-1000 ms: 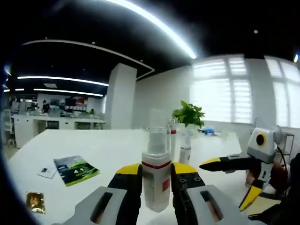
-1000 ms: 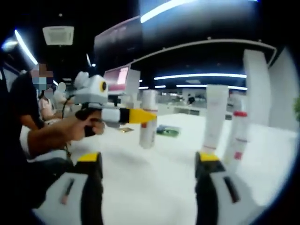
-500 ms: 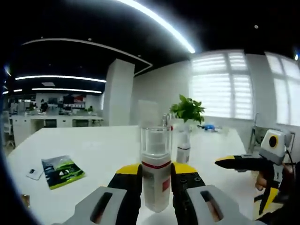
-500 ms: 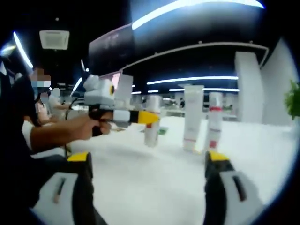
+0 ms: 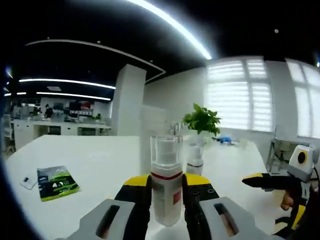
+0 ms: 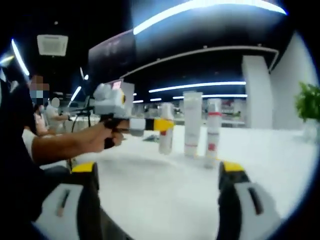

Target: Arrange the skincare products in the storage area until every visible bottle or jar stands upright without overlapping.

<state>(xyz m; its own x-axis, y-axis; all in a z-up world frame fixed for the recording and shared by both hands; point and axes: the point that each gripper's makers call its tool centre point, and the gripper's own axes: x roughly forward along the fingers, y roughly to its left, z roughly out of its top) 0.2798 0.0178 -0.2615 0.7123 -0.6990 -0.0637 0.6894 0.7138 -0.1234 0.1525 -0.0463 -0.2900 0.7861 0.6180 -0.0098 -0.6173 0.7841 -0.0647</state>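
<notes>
The white bench (image 5: pixel 90 165) carries a plant (image 5: pixel 201 120) toward its far edge and a booklet (image 5: pixel 57 181) near its left edge. The left gripper (image 5: pixel 166 187) clamps an upright bottle (image 5: pixel 166 182) above the bench. The right gripper (image 6: pixel 159 175) is wide apart, holding nothing. Beyond it a tube (image 6: pixel 192 123) and a red-banded bottle (image 6: pixel 213 131) stand upright, just beside each other.

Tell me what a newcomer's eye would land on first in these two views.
In the left gripper view, the white bottle with a clear cap and red band stands upright, clamped in the left gripper. In the right gripper view, the right gripper is open over the white table, and beyond it a tall white tube and a red-banded bottle stand upright side by side. A leafy green plant sits farther back on the table.
</notes>
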